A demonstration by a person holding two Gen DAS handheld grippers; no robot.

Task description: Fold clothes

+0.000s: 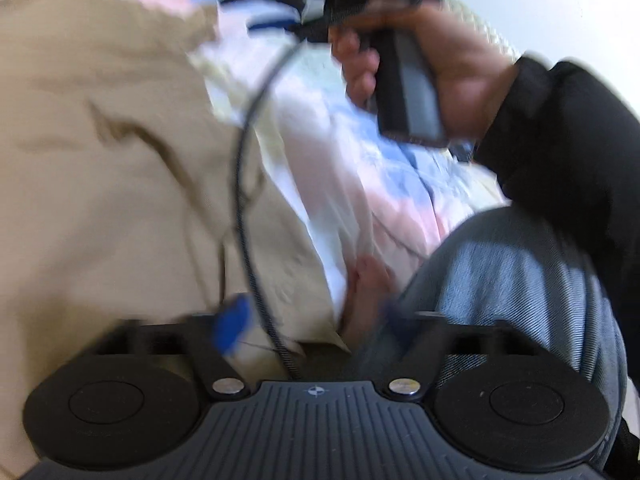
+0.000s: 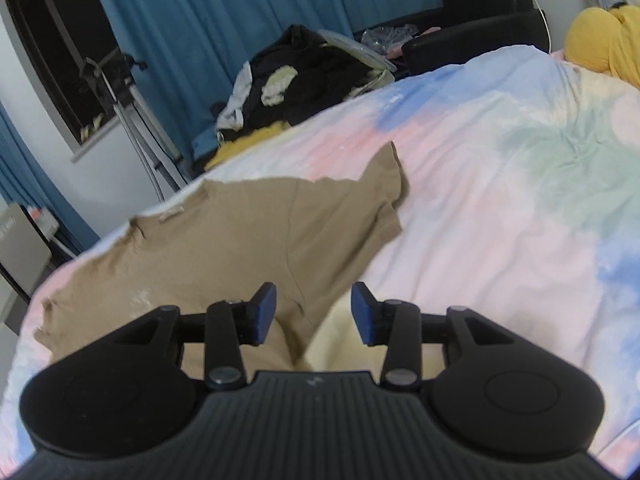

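A tan T-shirt (image 2: 240, 240) lies spread flat on the pastel duvet (image 2: 500, 200), with one sleeve pointing to the far right. My right gripper (image 2: 314, 314) hovers over the shirt's near edge, open, and its blue pads (image 2: 264, 312) press on nothing. The left wrist view is blurred. There the tan T-shirt (image 1: 100, 160) fills the left side. My left gripper (image 1: 314, 320) is open wide over the shirt's near corner, and one blue pad (image 1: 234, 326) shows clearly. No cloth is pinched between its fingers.
A hand (image 1: 452, 68) in a black sleeve grips the other gripper's handle at the upper right. A denim-clad knee (image 1: 500, 280) rests on the bed, and a black cable (image 1: 244, 184) hangs across the shirt. Beyond the bed stand a pile of dark clothes (image 2: 304, 76), a tripod (image 2: 136, 108), a yellow cushion (image 2: 604, 40) and blue curtains (image 2: 240, 8).
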